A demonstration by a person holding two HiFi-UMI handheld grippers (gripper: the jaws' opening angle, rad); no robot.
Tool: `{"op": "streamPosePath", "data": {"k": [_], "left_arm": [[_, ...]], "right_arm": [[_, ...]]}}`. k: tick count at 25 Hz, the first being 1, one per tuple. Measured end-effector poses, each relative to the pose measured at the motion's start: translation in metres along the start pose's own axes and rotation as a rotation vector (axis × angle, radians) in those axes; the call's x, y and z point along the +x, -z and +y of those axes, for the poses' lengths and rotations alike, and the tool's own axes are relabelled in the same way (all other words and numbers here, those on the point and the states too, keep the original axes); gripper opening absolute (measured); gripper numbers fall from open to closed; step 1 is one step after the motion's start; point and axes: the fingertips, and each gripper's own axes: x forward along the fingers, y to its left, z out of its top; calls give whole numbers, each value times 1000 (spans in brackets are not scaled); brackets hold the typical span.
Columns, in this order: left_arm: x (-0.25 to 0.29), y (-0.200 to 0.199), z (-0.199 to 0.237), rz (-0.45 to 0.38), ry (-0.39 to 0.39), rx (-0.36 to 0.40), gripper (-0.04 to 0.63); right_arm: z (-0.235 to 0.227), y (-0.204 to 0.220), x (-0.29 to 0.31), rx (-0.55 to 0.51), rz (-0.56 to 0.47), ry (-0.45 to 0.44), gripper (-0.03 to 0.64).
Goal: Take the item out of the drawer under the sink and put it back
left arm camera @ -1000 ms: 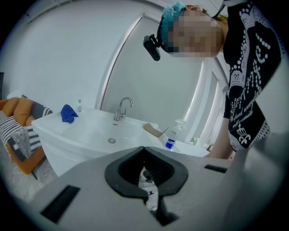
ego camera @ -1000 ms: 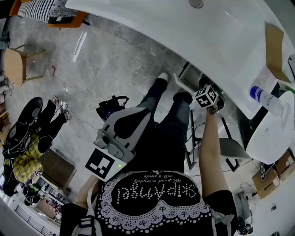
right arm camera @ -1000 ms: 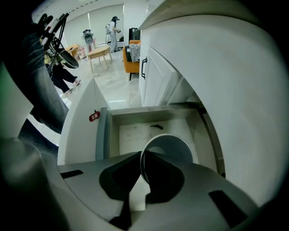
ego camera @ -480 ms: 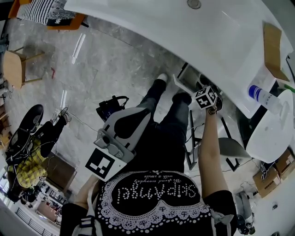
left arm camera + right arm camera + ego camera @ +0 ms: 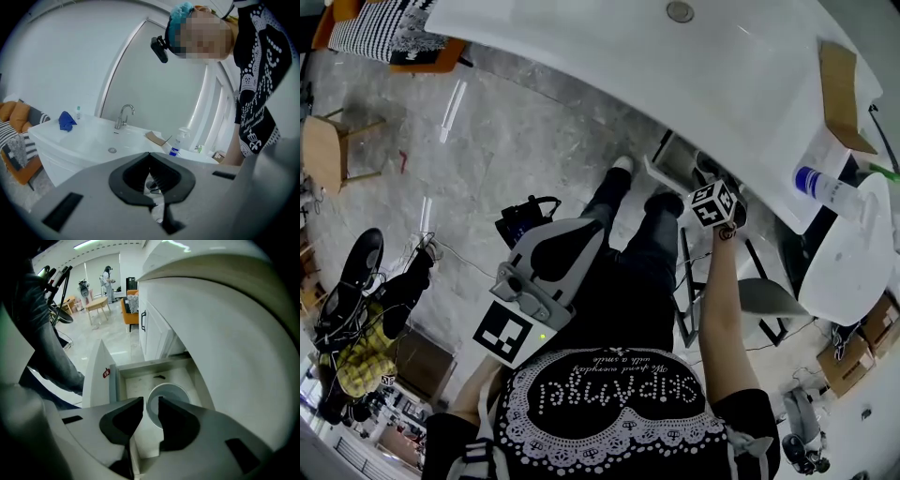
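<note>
White sink (image 5: 609,56), grey floor (image 5: 506,141) — left gripper (image 5: 149,154) closed (right gripper (image 5: 150,401) just opened astride cup (image 5: 172,397)).

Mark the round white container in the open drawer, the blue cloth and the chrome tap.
round white container (image 5: 174,401): right gripper view, its inside.
blue cloth (image 5: 66,121): left gripper view, its middle.
chrome tap (image 5: 123,117): left gripper view, its upright stem.

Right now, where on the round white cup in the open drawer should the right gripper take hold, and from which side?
Probably the rim wall, from above: the white cup stands upright, mouth up, in the drawer. The right gripper, its jaws just opened, points down with the cup's left rim showing in their gap, not pressed.
</note>
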Motion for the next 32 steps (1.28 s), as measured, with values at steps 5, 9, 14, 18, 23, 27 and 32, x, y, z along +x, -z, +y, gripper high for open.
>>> {"op": "streamPosePath", "data": {"k": [5, 9, 14, 18, 23, 27, 32], "left_arm": [[2, -3, -5, -8, 31, 13, 5], [3, -7, -7, -23, 50, 22, 5], [5, -13, -8, -37, 79, 31, 5], [7, -16, -11, -48, 95, 33, 5], [6, -22, -10, -77, 109, 26, 5], [7, -26, -12, -96, 137, 36, 5], [10, -27, -18, -104, 177, 46, 5]], "right_arm": [[-5, -7, -16, 57, -63, 53, 91], [-15, -15, -36, 180, -152, 117, 26], [-20, -19, -58, 335, -238, 160, 18], [-18, -19, -70, 425, -296, 172, 18], [-9, -23, -90, 461, -345, 200, 18], [-5, -29, -108, 481, -405, 239, 18], [-5, -39, -131, 533, -492, 273, 18]]}}
